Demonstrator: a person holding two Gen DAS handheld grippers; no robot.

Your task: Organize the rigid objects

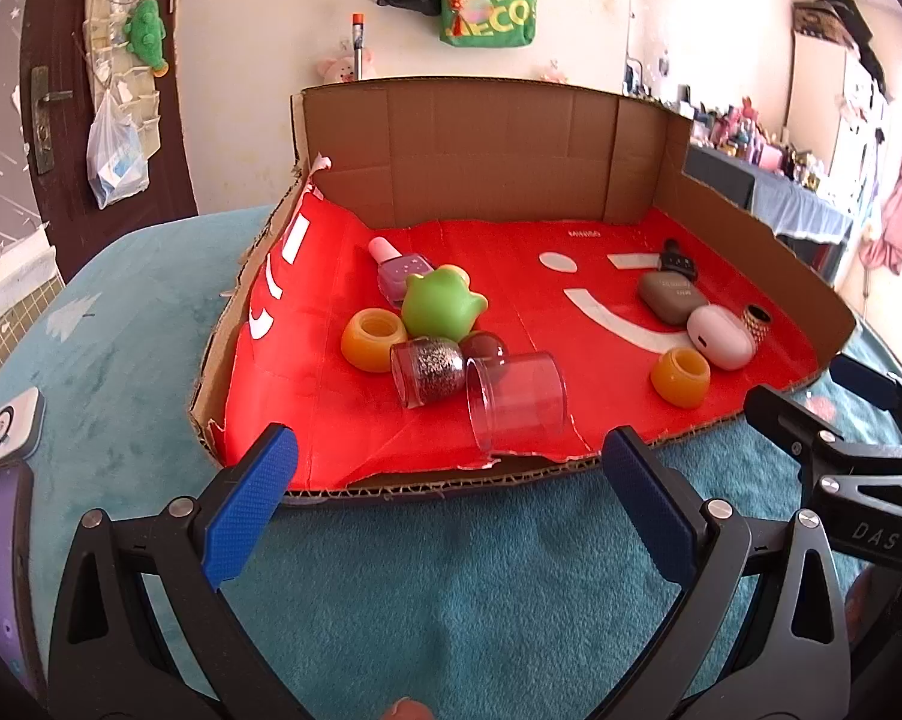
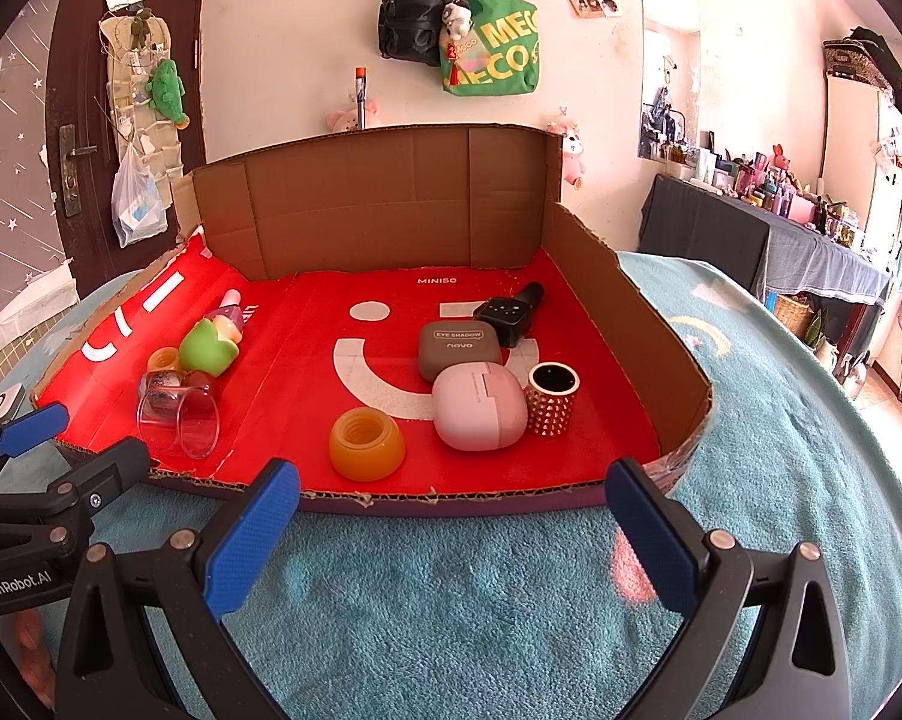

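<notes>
Hovering before cardboard tray (image 2: 631,324), left hand-held gripper (image 1: 451,504) and right hand-held gripper (image 2: 451,516) both wide open, empty. Clear cup (image 1: 518,405) on side at tray's front edge; pink case (image 2: 480,407) mid-tray.

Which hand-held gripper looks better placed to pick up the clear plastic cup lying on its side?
Probably the left hand-held gripper: the clear cup lies straight ahead between its open fingers, whereas it sits far off to the side of the right hand-held gripper.
</notes>
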